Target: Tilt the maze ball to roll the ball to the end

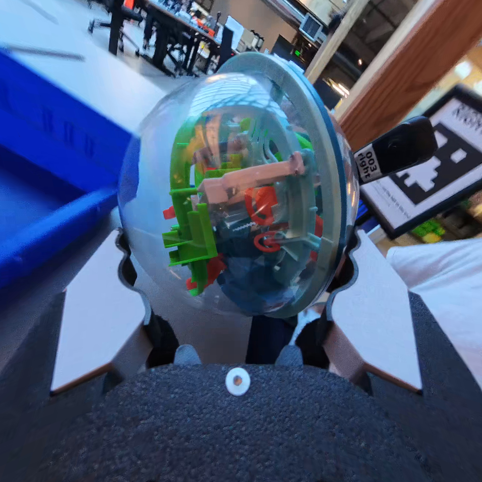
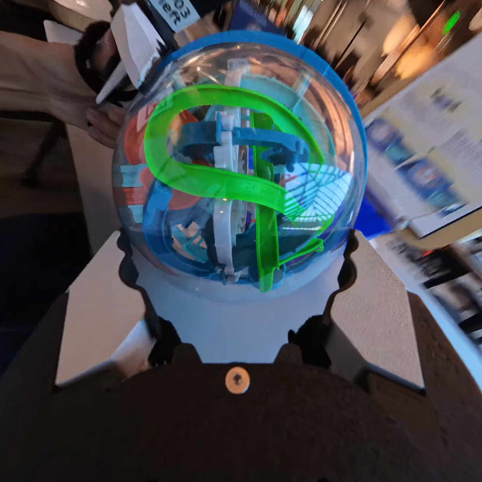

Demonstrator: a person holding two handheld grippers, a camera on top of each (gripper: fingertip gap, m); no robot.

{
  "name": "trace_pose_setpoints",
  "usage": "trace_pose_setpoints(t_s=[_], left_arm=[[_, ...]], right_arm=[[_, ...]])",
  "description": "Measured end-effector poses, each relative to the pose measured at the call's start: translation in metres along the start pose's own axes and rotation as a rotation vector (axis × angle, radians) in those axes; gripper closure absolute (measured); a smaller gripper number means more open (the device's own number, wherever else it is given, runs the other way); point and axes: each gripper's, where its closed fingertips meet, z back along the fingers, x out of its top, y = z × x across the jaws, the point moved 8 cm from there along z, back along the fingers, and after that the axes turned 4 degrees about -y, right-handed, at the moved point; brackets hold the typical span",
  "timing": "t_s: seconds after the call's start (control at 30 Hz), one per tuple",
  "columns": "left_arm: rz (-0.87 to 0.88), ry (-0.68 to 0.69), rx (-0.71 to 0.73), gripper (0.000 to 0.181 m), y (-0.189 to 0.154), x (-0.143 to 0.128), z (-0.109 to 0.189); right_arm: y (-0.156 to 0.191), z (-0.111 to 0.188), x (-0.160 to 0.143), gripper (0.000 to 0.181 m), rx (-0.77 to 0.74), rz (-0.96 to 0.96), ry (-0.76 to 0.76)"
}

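I have the maze ball (image 1: 234,193) clamped between both grippers (image 1: 237,263) (image 2: 236,260) above the blue bin (image 1: 52,182), mid-tilt; next calls for slow rolling.

The left gripper (image 1: 238,250) holds the maze ball (image 1: 234,198) at centre frame, its fingers (image 1: 104,300) against the clear shell at 8 and 4 o'clock. Green, red, grey and tan tracks fill the sphere; a grey ring (image 1: 310,135) bands it toward 2 o'clock. A blue bin (image 1: 52,161) sits at 9 o'clock on the white counter (image 1: 104,78). At 3 o'clock a black camera (image 1: 401,148) of the other gripper shows before a framed black-and-white marker (image 1: 448,182). A wooden post (image 1: 407,73) rises at 1 o'clock.
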Motion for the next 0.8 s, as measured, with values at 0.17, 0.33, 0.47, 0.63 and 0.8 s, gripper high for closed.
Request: trace_pose_setpoints(t_s=[0.17, 0.33, 0.47, 0.63, 0.8], left_arm=[[-0.056, -0.247, -0.318, 0.025, -0.018, 0.012, 0.015], [-0.242, -0.310, -0.427, 0.025, -0.061, 0.051, 0.029], [-0.445, -0.278, -0.400, 0.025, -0.112, 0.095, 0.045], [-0.771, -0.275, -0.228, 0.026, -0.170, 0.116, 0.062], [-1.006, -0.288, -0.078, 0.025, -0.200, 0.104, 0.069]], right_arm=[[0.009, 0.019, 0.056, 0.027, -0.050, 0.234, -0.351], [0.008, 0.041, 0.124, 0.027, -0.060, 0.475, -0.366], [0.006, 0.064, 0.179, 0.027, -0.115, 0.632, -0.362], [0.017, 0.083, 0.202, 0.027, -0.303, 0.792, -0.347], [0.029, 0.089, 0.203, 0.026, -0.404, 0.939, -0.348]])
